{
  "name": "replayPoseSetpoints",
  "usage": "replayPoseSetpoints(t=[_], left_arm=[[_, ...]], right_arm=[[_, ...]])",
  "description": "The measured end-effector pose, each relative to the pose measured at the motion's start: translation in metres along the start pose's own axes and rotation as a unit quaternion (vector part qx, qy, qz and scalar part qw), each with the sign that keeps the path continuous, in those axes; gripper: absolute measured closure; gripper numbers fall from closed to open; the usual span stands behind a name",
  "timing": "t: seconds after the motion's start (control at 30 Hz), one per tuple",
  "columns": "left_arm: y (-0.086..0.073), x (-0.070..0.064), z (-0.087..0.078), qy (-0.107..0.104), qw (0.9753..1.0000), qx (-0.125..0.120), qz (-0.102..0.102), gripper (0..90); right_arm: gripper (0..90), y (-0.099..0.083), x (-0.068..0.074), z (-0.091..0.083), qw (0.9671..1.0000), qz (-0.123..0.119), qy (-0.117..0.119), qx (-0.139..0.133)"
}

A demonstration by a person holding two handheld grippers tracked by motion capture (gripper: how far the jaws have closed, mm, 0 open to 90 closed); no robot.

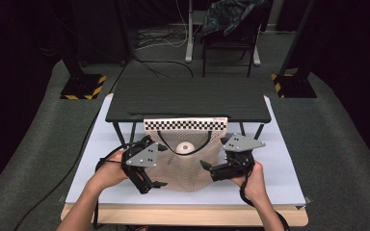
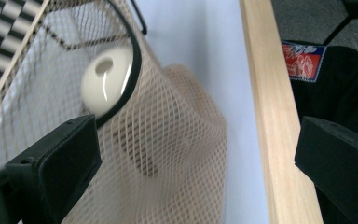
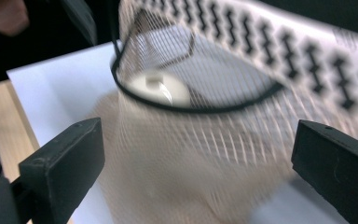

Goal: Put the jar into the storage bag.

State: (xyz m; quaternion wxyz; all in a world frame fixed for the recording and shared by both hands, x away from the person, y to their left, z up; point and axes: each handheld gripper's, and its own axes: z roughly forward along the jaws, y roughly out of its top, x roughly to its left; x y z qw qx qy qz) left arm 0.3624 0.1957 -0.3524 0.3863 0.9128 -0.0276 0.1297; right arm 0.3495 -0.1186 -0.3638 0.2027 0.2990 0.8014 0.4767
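A beige mesh bag (image 1: 189, 169) with a black-and-white checked top band and a black handle loop (image 2: 135, 60) lies on the white board, its mouth toward the far side. Inside it rests a white round object (image 1: 185, 147) with a hole, also seen through the mesh (image 2: 106, 82) (image 3: 154, 89). My left gripper (image 1: 151, 186) is open at the bag's lower left corner, and the mesh (image 2: 177, 140) lies between its jaws. My right gripper (image 1: 210, 169) is open at the bag's right side, its jaws spread wide around the blurred mesh (image 3: 191, 158).
A low black slatted table (image 1: 188, 98) stands just behind the bag on the white board (image 1: 279, 178). The wooden table edge (image 1: 183, 216) (image 2: 270, 116) runs along the near side. A chair (image 1: 231, 33), cables and two hazard-striped stand bases (image 1: 82, 86) sit on the floor beyond.
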Motion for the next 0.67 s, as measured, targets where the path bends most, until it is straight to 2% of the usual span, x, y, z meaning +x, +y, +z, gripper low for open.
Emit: replayPoseSetpoints(t=[0.07, 0.2, 0.23, 0.27, 0.4, 0.43, 0.47, 0.5, 0.53, 0.57, 0.63, 0.67], left_arm=[[-0.005, 0.0, 0.0, 0.0, 1.0, 0.0, -0.004, 0.0], [-0.03, 0.001, 0.006, -0.001, 0.9998, 0.01, -0.018, 0.1], [-0.043, 0.001, 0.011, -0.009, 0.9995, 0.01, -0.027, 0.1], [-0.05, 0.0, 0.014, -0.012, 0.9994, 0.008, -0.03, 0.1], [-0.075, 0.0, 0.029, -0.023, 0.9989, 0.011, -0.04, 0.0], [-0.075, 0.0, 0.029, -0.023, 0.9989, 0.011, -0.04, 0.0], [-0.081, 0.0, 0.032, -0.026, 0.9987, 0.014, -0.041, 0.0], [-0.094, 0.003, 0.038, -0.035, 0.9977, 0.01, -0.057, 0.0], [-0.094, 0.003, 0.038, -0.035, 0.9977, 0.01, -0.057, 0.0], [-0.104, 0.005, 0.043, -0.04, 0.9972, 0.012, -0.063, 0.0], [-0.115, 0.009, 0.048, -0.047, 0.9957, 0.011, -0.079, 0.0], [-0.115, 0.009, 0.048, -0.047, 0.9957, 0.011, -0.079, 0.0]], right_arm=[[1.8, -0.014, -0.007, -0.004, 0.9999, 0.01, -0.009, 0.004], [2.1, -0.046, -0.022, -0.008, 0.9991, 0.03, -0.027, 0.014], [2.3, -0.054, -0.025, -0.008, 0.9987, 0.035, -0.032, 0.017], [2.5, -0.063, -0.029, -0.008, 0.9984, 0.037, -0.037, 0.023], [2.8, -0.101, -0.046, -0.001, 0.9958, 0.063, -0.048, 0.045], [2.8, -0.11, -0.049, 0.001, 0.9951, 0.067, -0.052, 0.051], [2.8, -0.11, -0.049, 0.001, 0.9951, 0.067, -0.052, 0.051], [2.7, -0.126, -0.055, 0.005, 0.9937, 0.079, -0.052, 0.062], [2.7, -0.126, -0.055, 0.005, 0.9937, 0.079, -0.052, 0.062], [2.7, -0.137, -0.059, 0.007, 0.9926, 0.082, -0.056, 0.07], [2.7, -0.145, -0.062, 0.007, 0.9919, 0.084, -0.06, 0.074], [2.7, -0.145, -0.062, 0.007, 0.9919, 0.084, -0.06, 0.074]])
